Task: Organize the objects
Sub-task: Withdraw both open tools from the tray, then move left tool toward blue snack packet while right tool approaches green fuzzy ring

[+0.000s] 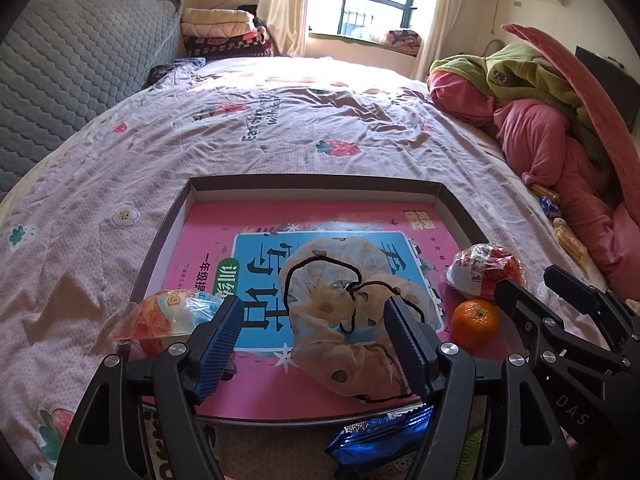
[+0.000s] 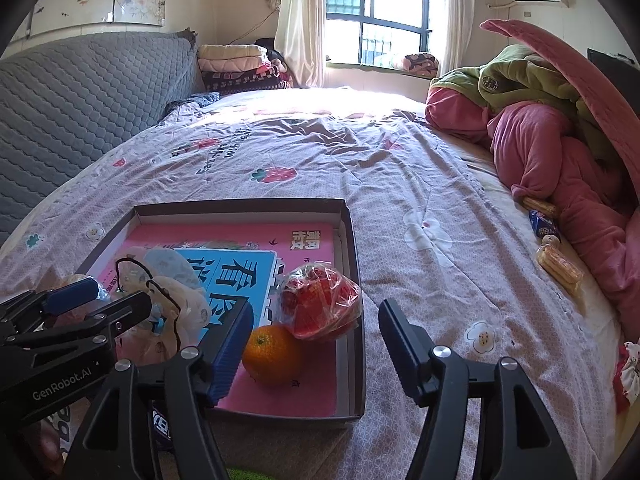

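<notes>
Both tools spread, nothing pinched: left tool (image 1: 314,344) jaws stand either side of the fabric bag (image 1: 344,312) lying on the pink book (image 1: 256,384) inside the box (image 1: 160,240), pads look clear of it; right tool (image 2: 316,348) straddles the box's near right wall, orange (image 2: 272,354) just inside its left finger, red wrapped snack (image 2: 320,300) just ahead. Judging both loads as dropped in, so lift each tool straight off without snagging the bag's black cord (image 1: 320,268) or nudging the orange. Next pick looks like the blue packet (image 1: 376,436) under the left tool, or snacks (image 2: 558,264) well off ahead-right by the pink blanket (image 2: 560,168); come in wide
</notes>
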### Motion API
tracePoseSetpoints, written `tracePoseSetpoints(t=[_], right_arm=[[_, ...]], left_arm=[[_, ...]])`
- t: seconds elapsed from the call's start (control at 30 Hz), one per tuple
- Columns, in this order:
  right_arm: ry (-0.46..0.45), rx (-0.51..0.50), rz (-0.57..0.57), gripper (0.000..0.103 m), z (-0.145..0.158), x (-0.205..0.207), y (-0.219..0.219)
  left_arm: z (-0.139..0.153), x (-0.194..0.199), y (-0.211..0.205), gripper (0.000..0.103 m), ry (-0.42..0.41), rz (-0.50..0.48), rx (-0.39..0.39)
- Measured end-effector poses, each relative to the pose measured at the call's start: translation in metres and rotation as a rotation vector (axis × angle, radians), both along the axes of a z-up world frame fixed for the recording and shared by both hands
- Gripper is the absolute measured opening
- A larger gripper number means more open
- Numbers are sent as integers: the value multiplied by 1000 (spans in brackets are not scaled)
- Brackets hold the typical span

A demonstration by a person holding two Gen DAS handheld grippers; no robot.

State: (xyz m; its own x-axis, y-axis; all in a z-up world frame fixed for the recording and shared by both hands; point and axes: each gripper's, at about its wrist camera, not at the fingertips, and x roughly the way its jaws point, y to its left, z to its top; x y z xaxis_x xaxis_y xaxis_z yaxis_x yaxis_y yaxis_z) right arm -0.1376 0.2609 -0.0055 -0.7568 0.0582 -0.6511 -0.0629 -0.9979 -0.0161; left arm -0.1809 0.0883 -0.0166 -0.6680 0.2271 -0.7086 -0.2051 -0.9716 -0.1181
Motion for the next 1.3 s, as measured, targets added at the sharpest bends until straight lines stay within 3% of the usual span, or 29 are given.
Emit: tracePoseSetpoints(t=[0.63,0.83,1.3], right_arm=[[69,-25,15,71,20,14,-2],[87,-25,28,72,26,21,-4],[129,-42,50,72,41,41,-11]], left_arm=[[41,21,-35,76,105,53,88],[50,34,-47,76,131,73,81],[44,71,-59,76,141,101,72]])
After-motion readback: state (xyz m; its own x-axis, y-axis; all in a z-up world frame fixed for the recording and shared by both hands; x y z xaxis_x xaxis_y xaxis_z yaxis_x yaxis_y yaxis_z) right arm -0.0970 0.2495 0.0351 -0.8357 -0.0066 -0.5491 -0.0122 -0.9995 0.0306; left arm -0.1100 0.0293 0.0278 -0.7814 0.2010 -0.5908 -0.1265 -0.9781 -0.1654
